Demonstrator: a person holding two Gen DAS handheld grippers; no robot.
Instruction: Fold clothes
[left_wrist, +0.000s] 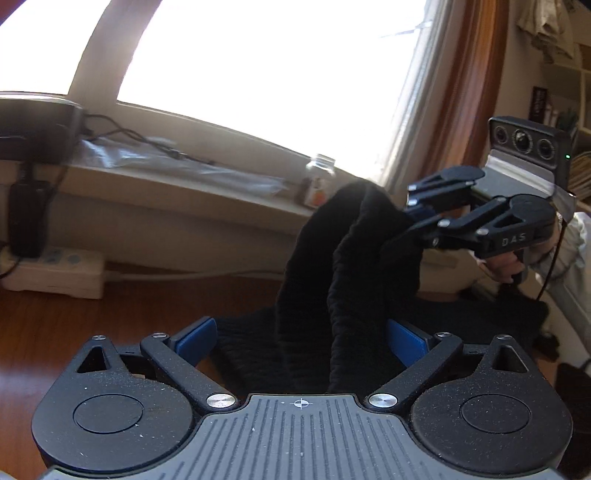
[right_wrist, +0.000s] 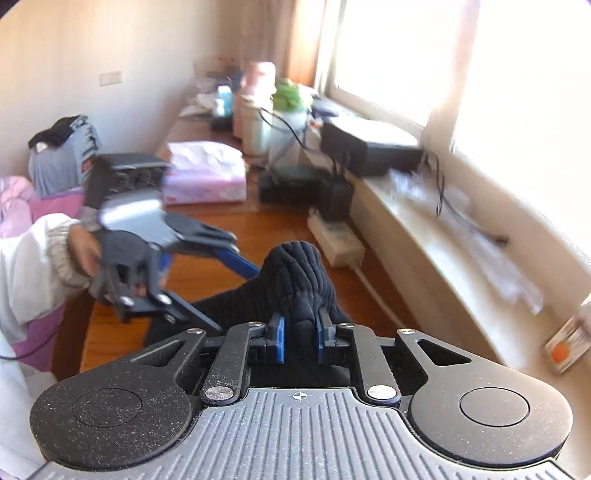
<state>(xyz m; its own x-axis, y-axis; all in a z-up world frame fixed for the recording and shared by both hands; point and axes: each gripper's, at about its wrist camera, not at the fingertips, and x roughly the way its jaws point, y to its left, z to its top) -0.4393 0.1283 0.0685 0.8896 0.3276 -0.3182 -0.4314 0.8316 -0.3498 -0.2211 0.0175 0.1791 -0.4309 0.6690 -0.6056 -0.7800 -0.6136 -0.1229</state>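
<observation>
Mid-fold, judging by the lie of the cloth: black knit garment (left_wrist: 343, 258) half lifted, a bunched ridge pinched up off the wooden table (left_wrist: 55, 332), the rest spread flat below and between the two tools.

Right gripper (right_wrist: 299, 332): jaws narrow, clamped on a thick gather of the knit, blue pads pressed in on both sides. Raised above the tabletop, pointing along the table beside the window sill (left_wrist: 184, 177). Hand (left_wrist: 506, 264) wrapped round the grip, pale sleeve behind.

Left gripper (left_wrist: 303, 339): jaws wide, blue pads well apart, nothing held. Low, just over the flat part of the garment, the hanging fold draped down between its fingers. In the right wrist view, fingers aimed toward the lifted bunch, a bit motion-blurred.

Next move, probably: left needs a grip on an edge or corner, then carry over and lay flat. Cannot tell which edge; the knit is too dark to read seams.

Risk: thick bunch, slippery gather, uneven fold.
</observation>
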